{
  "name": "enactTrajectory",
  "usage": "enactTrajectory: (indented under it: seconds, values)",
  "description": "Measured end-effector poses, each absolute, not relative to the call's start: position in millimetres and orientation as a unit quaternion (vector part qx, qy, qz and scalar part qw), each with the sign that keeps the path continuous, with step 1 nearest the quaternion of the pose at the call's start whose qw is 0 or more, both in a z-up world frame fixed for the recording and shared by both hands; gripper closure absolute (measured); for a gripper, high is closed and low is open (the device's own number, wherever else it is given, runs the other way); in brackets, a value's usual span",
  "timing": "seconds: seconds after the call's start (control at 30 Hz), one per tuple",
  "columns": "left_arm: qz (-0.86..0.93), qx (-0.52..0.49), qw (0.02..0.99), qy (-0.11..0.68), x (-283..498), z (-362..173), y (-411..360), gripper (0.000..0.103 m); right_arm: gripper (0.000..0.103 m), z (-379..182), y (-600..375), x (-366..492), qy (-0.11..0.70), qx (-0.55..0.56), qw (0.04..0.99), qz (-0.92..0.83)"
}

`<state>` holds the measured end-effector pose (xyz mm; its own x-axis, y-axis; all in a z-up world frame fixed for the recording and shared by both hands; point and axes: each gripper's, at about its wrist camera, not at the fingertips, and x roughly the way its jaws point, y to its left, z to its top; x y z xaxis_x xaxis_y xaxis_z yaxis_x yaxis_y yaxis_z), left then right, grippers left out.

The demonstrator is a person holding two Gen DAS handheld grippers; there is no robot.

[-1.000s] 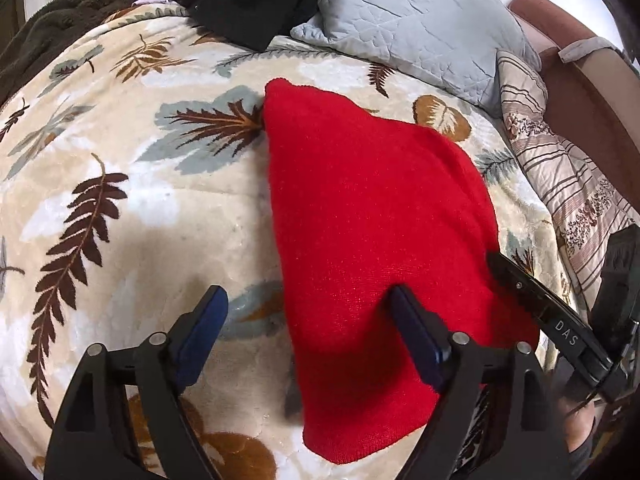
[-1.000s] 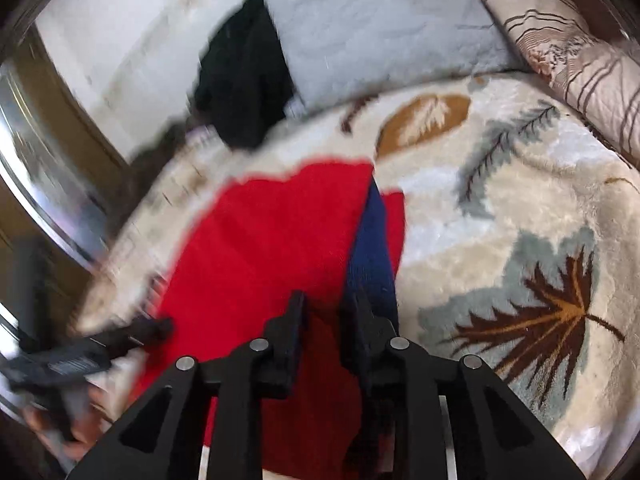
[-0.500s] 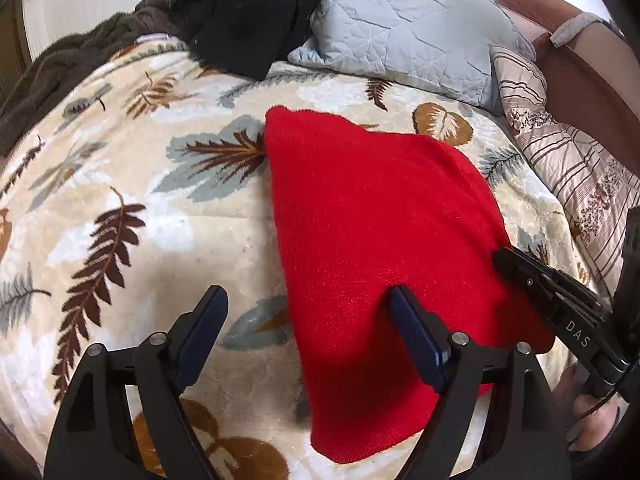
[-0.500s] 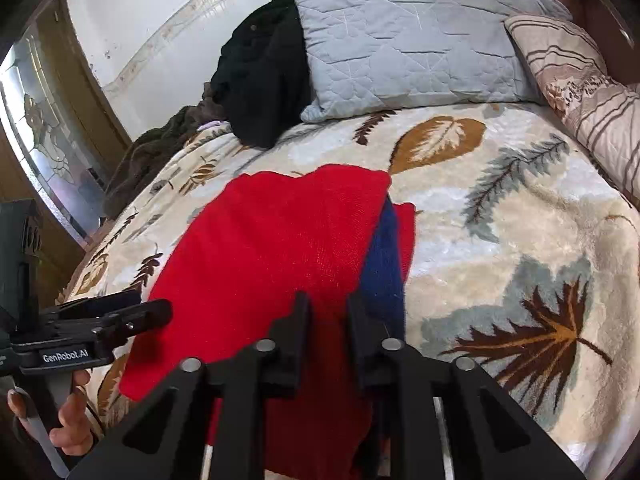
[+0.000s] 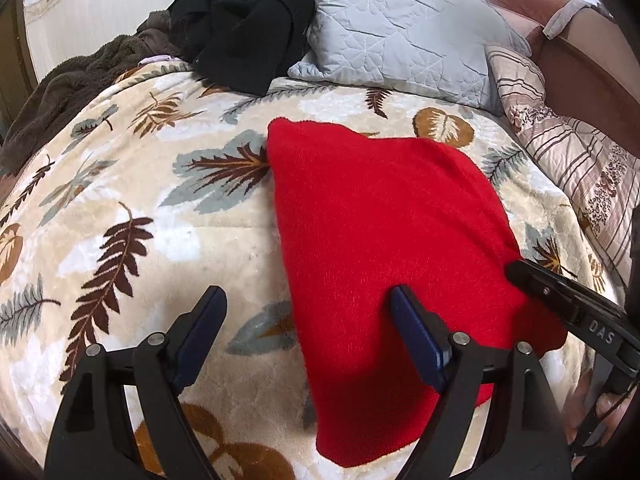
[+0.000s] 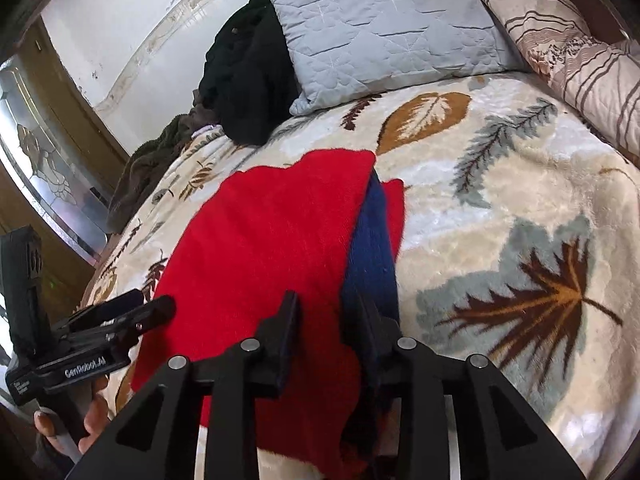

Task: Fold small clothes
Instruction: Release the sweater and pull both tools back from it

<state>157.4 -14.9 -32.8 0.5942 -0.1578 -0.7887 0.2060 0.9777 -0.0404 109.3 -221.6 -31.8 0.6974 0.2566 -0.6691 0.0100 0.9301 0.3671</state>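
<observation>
A red knit garment (image 5: 384, 232) lies folded on the leaf-patterned blanket (image 5: 120, 208). My left gripper (image 5: 306, 316) is open and empty above the garment's near left edge, its right finger over the red cloth. My right gripper (image 6: 326, 312) is nearly closed on the garment's near right edge, where red cloth (image 6: 272, 240) and a navy blue band (image 6: 372, 240) bunch between its fingers. The right gripper also shows in the left wrist view (image 5: 560, 292) at the garment's right corner. The left gripper shows in the right wrist view (image 6: 120, 312).
A grey quilted pillow (image 5: 404, 28), a striped patterned pillow (image 5: 580, 160) and a heap of black clothing (image 5: 248, 20) lie at the head of the bed. A brown blanket (image 5: 72, 84) sits at the far left. A brown headboard (image 5: 580, 60) is at the right.
Both grippers have drawn back and up a little, so more of the bed shows. The right gripper still pinches the garment's edge; the left stays open.
</observation>
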Motion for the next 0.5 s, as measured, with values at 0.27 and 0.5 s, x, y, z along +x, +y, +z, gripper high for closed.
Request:
enactTrajectory:
  seconds: [0.27, 0.5]
  values:
    - [-0.086, 0.029, 0.894, 0.439, 142, -30, -13, 0.018, 0.033, -41, -236, 74, 0.386, 0.191, 0.902, 0.008]
    - [-0.075, 0.022, 0.886, 0.457, 130, -30, -5, 0.018, 0.033, -33, -243, 49, 0.385, 0.212, 0.898, -0.008]
